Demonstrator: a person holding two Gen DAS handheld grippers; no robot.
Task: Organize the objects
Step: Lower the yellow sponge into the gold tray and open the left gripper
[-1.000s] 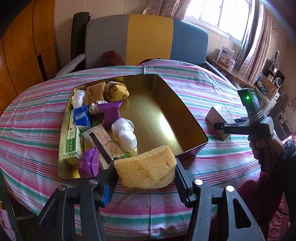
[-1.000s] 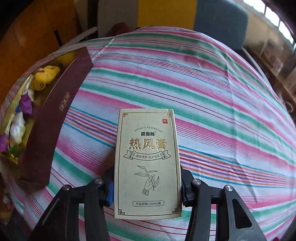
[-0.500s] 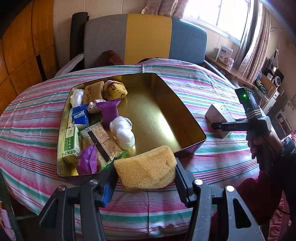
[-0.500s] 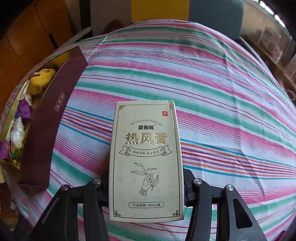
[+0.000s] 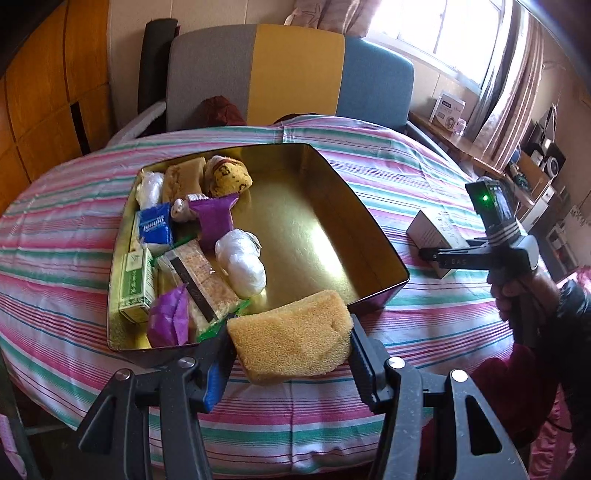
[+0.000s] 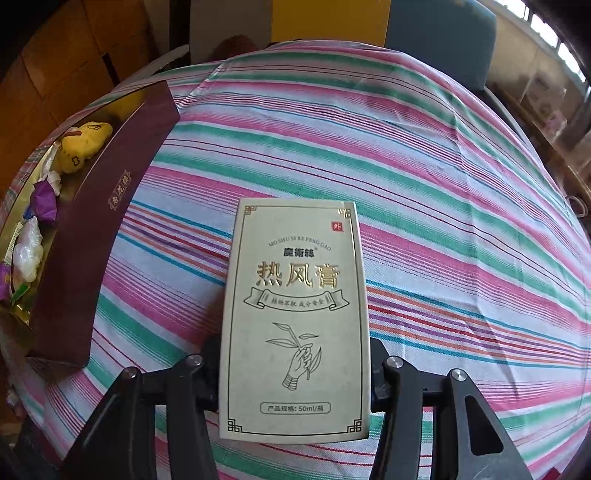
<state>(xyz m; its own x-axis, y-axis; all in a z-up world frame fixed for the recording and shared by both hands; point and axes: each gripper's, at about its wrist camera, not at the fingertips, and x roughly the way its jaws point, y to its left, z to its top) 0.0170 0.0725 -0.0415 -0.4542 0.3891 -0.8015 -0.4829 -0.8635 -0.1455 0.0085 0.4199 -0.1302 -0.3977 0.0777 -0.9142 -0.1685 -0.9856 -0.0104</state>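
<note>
A round table under a striped cloth (image 5: pixel 369 177) in pink, green and white fills both views. Behind it at the far side stands a chair (image 5: pixel 291 74) with grey, yellow and blue panels, wooden wall panelling on the left, and a bright curtained window (image 5: pixel 443 33) at the far right above a cluttered sideboard. A gold-lined tin (image 5: pixel 354 206) sits on the cloth, small packets crowded along its left half. The left gripper (image 5: pixel 290 345) is clamped on a yellow sponge (image 5: pixel 291 341) held above the tin's near edge. The right gripper (image 6: pixel 295 369) grasps a pale printed carton (image 6: pixel 299 317) raised over bare cloth, right of the tin
</note>
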